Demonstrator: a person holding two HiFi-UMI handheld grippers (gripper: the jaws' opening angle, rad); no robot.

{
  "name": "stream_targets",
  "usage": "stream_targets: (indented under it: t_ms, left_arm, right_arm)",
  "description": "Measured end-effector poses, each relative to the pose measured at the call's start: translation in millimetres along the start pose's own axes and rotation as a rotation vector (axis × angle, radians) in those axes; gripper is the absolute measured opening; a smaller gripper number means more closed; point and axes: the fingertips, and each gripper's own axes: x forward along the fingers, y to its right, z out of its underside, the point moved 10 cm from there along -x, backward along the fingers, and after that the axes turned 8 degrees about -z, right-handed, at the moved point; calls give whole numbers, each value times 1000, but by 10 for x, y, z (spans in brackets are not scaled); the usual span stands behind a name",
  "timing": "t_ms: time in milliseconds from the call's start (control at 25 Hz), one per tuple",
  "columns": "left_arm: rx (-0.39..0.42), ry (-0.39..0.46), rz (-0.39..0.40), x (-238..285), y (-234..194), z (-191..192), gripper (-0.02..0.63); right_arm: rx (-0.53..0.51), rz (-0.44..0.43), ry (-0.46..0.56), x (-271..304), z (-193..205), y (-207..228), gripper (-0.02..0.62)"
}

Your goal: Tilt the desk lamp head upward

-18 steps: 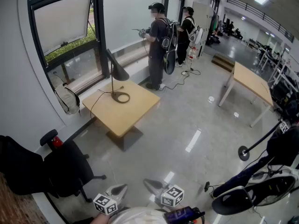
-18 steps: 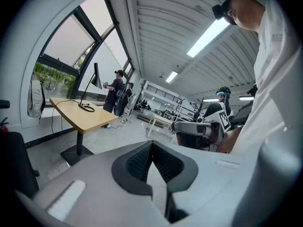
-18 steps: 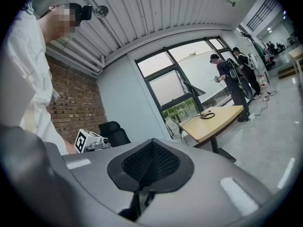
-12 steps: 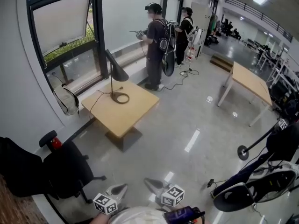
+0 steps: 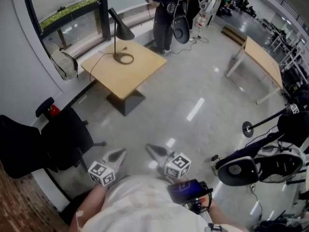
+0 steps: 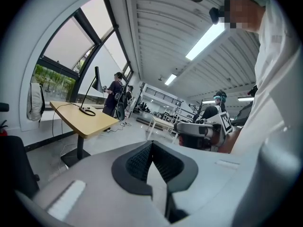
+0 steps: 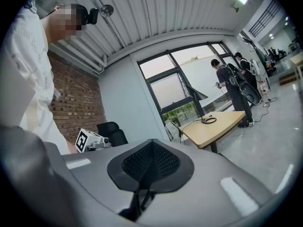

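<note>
Since the earlier frames the head view has tipped lower: the tabletop (image 5: 123,71) and the desk lamp (image 5: 118,35) now sit higher in the frame, near 11 o'clock. The two people (image 5: 164,13) by the window are cut off at the top edge. Both marker cubes have risen from the bottom edge, and more of the operator's torso fills 6 o'clock.

I note the left claw (image 5: 118,154) and the right claw (image 5: 155,151) low in the head view, well apart from the tabletop. Each is clenched on nothing, pads together and tips pointing toward the room.

The desk lamp stands on its ring base on the tabletop, black cone head angled downward, and neither claw touches it.

Only the head view shows the floor, the black chair (image 5: 58,141) at 8 o'clock and a second table (image 5: 263,59) at 2 o'clock.

The left gripper view places the desk lamp (image 6: 92,91) at 10 o'clock and alone shows the right claw's marker cube (image 6: 225,122) at 3 o'clock.

The right gripper view puts the desk lamp (image 7: 201,100) at 2 o'clock and alone shows a brick wall (image 7: 78,103) at 9 o'clock.
</note>
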Motion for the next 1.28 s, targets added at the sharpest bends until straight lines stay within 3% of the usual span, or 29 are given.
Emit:
stream_targets:
  t_ms: [240,440,760,960,1280]
  left_arm:
    - [-55,-26,-58,-141,4,-232,0]
    - [-49,-56,-68,15,63,-238,0]
    - [-36,-60,-81,112,86,-181,0]
    - [-27,-64,-83,394,380,10,0]
    - [33,-63,-118,544,495,-60,0]
  right_arm:
    - [21,-15,-86,174,-304,-105,12]
    - [-7,-37,-73,203,-405,43,12]
    - [14,-21,-50,52,-289,138,12]
    - [42,-9,-57,-399,-222,362,12]
    - [78,-45,-5,-527,-123,565,12]
